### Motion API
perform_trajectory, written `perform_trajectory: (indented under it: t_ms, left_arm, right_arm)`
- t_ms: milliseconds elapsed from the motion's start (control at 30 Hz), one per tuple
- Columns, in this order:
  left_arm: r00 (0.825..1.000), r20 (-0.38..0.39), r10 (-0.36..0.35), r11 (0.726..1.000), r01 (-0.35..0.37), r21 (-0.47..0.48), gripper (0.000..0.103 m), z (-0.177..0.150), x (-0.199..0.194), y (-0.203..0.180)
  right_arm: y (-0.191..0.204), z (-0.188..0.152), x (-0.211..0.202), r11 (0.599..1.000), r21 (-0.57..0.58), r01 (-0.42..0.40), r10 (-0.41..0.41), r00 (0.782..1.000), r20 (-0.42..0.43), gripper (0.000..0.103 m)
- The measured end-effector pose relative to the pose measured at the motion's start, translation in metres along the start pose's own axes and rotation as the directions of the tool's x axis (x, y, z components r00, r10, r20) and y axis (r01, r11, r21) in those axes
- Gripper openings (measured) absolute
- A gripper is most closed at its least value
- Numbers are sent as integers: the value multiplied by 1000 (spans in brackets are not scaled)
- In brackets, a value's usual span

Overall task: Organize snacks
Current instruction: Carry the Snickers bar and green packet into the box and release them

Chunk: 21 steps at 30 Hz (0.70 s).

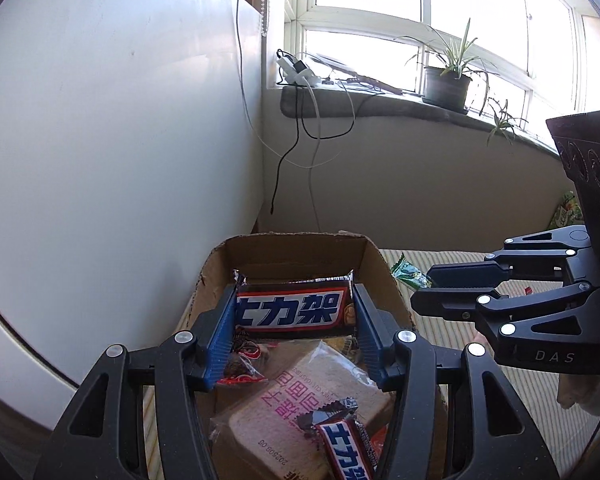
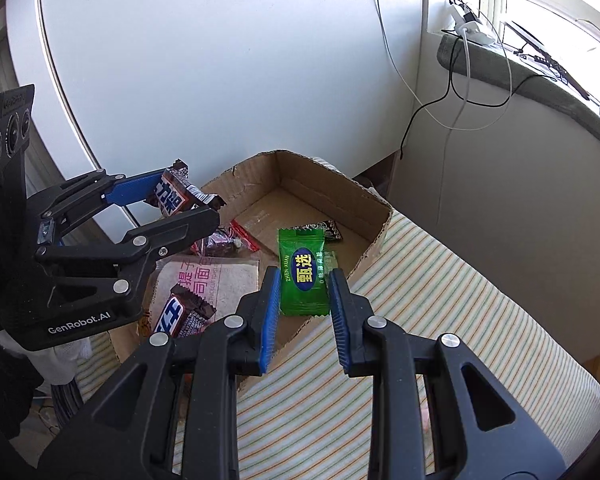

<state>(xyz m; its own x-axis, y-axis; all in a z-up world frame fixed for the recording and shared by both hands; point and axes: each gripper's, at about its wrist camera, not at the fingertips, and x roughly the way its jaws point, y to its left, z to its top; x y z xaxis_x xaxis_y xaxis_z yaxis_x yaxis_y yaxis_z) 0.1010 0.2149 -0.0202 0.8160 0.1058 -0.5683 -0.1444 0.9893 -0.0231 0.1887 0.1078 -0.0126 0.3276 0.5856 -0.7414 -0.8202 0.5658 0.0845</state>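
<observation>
Left hand-held gripper (image 1: 295, 316), chocolate bar (image 1: 294, 312) crosswise

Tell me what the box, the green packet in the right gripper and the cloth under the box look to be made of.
Box: brown corrugated cardboard, matte; torn edges show the fluting.
Green packet: glossy plastic film, probably; it glints and has crimped, serrated ends.
Cloth: woven fabric with thin green and tan stripes, matte; the fibre cannot be told.
</observation>
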Motion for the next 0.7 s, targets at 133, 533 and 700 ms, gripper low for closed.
perform_trajectory:
  t_ms: [133,533,700]
  left_arm:
    - [1000,-3,8,1000,-8,-7,54,1,5,6]
    - [1000,-13,20,999,-20,-26,55,4,11,9]
    - [999,-19,29,999,-29,-39,59,4,9,11]
  right_arm:
    - [-2,10,15,1000,8,-12,12,1000,-11,25]
    - [1,18,36,999,7,-37,37,999,-35,26]
    - [0,17,36,1000,3,-28,28,999,-32,26]
